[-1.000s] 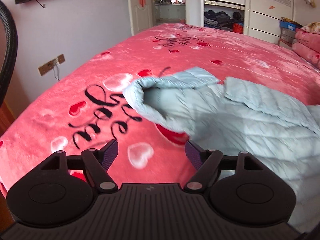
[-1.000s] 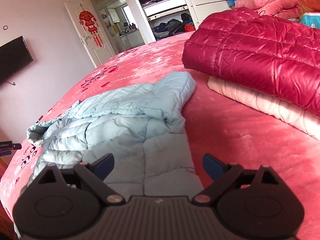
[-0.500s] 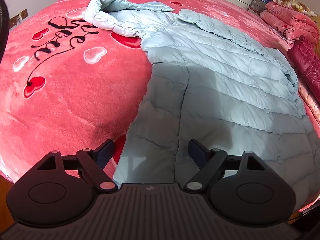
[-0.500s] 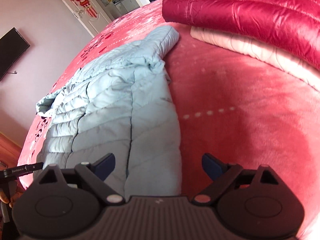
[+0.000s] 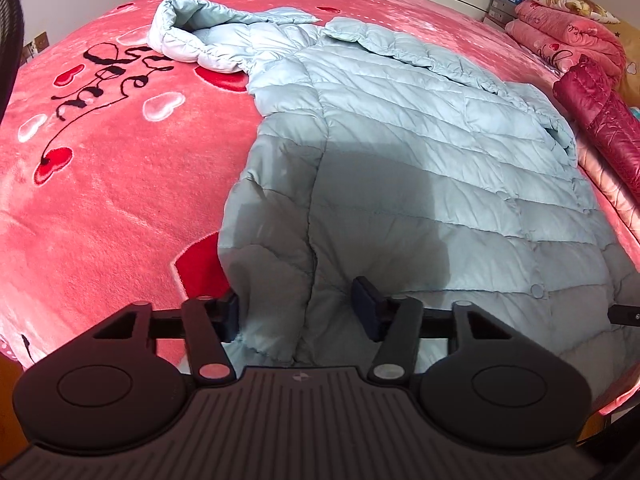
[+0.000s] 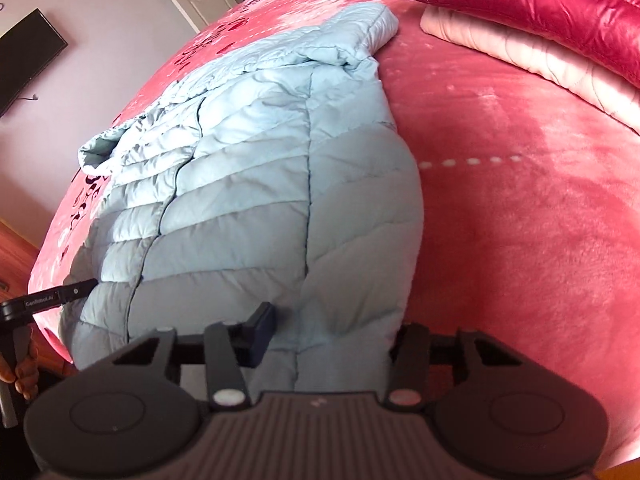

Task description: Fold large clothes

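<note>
A pale blue quilted hooded jacket (image 5: 400, 152) lies spread flat on the pink bed, hood (image 5: 188, 36) at the far left, hem at the near edge. My left gripper (image 5: 298, 316) straddles the hem's left corner; its jaws are closing with a bunch of the fabric between them, and the pads do not clearly pinch it. In the right wrist view the same jacket (image 6: 248, 184) runs away from me. My right gripper (image 6: 330, 340) straddles the hem's right corner, its jaws also closing around the fabric, with the right finger partly hidden behind the cloth.
The pink blanket (image 5: 100, 184) with hearts and black lettering covers the bed. A folded crimson jacket (image 6: 520, 4) on a pale pink one (image 6: 540, 64) lies to the right. Folded pink blankets (image 5: 568, 32) sit far right. The other gripper's tip (image 6: 44, 300) and a hand show at the left.
Both grippers have dipped down and forward to the jacket's near hem. Their jaws, wide apart before, have narrowed around the hem's two corners.
</note>
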Motion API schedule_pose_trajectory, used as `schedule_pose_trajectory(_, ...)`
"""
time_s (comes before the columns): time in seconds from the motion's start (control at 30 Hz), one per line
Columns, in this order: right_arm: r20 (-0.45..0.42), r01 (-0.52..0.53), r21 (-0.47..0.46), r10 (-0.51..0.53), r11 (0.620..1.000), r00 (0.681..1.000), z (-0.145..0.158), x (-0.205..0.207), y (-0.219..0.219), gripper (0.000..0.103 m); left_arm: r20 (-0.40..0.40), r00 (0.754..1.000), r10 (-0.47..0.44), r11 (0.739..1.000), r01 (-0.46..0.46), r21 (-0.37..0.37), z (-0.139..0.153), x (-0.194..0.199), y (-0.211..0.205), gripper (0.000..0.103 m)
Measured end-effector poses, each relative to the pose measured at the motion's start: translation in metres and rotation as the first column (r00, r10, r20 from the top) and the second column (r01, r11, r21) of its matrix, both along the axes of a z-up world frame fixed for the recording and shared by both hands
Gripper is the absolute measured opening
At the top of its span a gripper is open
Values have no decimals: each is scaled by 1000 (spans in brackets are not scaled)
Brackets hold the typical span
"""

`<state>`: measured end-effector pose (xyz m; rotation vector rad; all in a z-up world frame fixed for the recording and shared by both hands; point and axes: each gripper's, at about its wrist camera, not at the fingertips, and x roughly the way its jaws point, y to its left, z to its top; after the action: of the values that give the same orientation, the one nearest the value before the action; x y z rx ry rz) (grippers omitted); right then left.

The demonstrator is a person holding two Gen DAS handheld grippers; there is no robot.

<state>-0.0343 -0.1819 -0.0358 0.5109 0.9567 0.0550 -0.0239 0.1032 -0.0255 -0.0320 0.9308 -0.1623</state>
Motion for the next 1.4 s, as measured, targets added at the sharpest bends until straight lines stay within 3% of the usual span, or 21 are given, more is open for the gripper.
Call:
schedule_pose_trajectory(0.03, 1, 2, 1, -2, 1000, 1000, 1, 0, 2, 29, -1, 1000, 0, 1000, 0, 0, 1, -1, -1, 39)
schedule_pose_trajectory(0.13, 12, 10, 2, -10, 1000, 1000, 6, -3, 9, 13, 7, 1000, -7, 1000, 6, 22, 6, -9, -9, 16)
schedule_pose_trajectory(0.2, 24, 16, 1, -16, 1000, 1000, 11, -5, 11, 8, 12, 1000, -10, 1000, 10, 22, 10, -13, -10, 11)
schedule_pose_trajectory(0.5, 114, 79, 102, -91, 992, 989, 38, -31, 2, 5, 34, 999, -18, 999, 19, -51, 36, -25, -5, 9)
schedule_pose_trajectory(0.87, 101, 55, 99, -65, 994, 993, 56, -60, 11, 4, 17, 996, -89, 996, 89, -25, 58, -49, -2, 9)
schedule_pose_trajectory(1.0, 75, 27, 71, -33, 997, 997, 60, -67, 18, 5, -2, 995, -100, 995, 100, -5, 58, -48, 1, 10)
schedule_pose_trajectory(1.17, 53, 14, -22, -13, 1000, 999, 64, -64, 23, 14, -10, 996, -93, 995, 94, 21, 61, -46, 2, 17)
schedule_pose_trajectory(1.23, 59, 22, -33, -20, 999, 998, 67, -64, 23, 34, -7, 996, -86, 996, 86, 24, 67, -46, 2, 20)
schedule_pose_trajectory(1.27, 68, 29, -47, -25, 998, 997, 70, -65, 24, 38, -2, 996, -86, 996, 86, 29, 72, -48, 1, 22)
schedule_pose_trajectory(1.3, 79, 33, -65, -28, 997, 996, 73, -68, 25, 44, 4, 996, -84, 996, 84, 34, 76, -49, 1, 30)
schedule_pose_trajectory(1.4, 104, 34, -113, -23, 993, 994, 83, -76, 28, 49, 41, 993, -110, 993, 109, 38, 98, -65, -9, 54)
